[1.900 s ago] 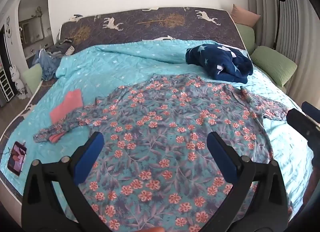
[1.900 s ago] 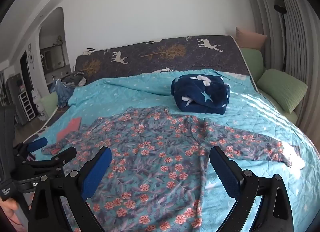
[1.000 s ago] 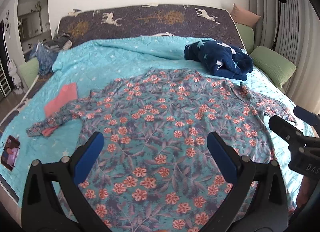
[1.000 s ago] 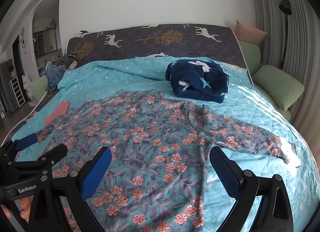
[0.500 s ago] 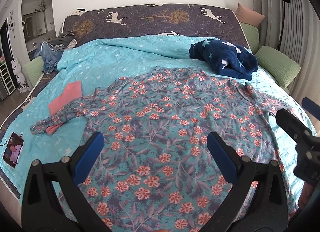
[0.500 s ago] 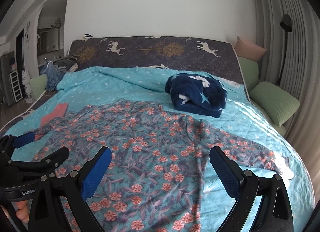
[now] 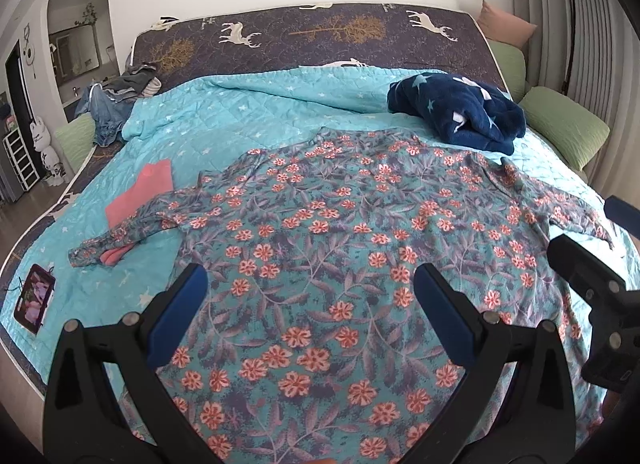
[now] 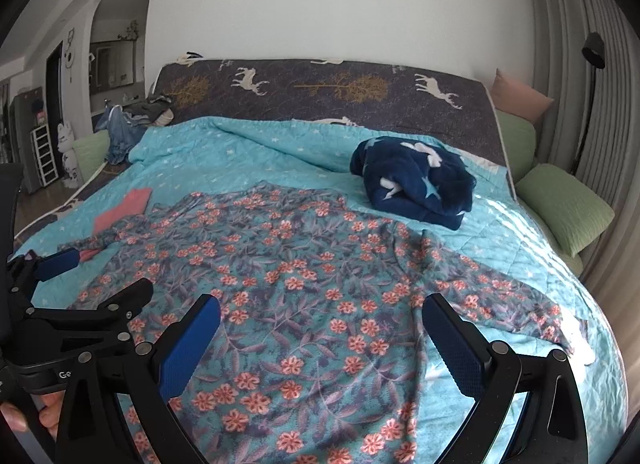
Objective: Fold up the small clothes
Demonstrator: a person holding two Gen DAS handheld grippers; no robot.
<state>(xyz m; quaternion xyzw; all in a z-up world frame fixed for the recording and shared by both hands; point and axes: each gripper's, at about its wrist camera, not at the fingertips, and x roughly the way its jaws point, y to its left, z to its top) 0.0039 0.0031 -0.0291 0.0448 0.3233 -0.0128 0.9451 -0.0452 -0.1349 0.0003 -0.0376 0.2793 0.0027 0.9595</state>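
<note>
On turquoise star-print quilted bedcover [image 7: 240,132]: one teal long-sleeved garment with coral flower print [image 7: 340,232], spread flat, sleeves out to both sides. Left sleeve end overlaps a flat pink cloth [image 7: 140,192]. Rolled navy fleece blanket with pale stars [image 7: 456,112], near the garment's collar, toward the deer-print headboard [image 7: 320,36]. Green pillow [image 7: 564,132] at right edge of bed. Left gripper [image 7: 308,312]: blue-padded jaws wide apart, holding nothing, above the hem. Right gripper [image 8: 320,344]: likewise spread and unloaded.

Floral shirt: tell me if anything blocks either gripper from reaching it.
Nothing visible does. The floral shirt lies flat beneath the open left gripper and right gripper; the navy blanket sits beyond its far edge.
</note>
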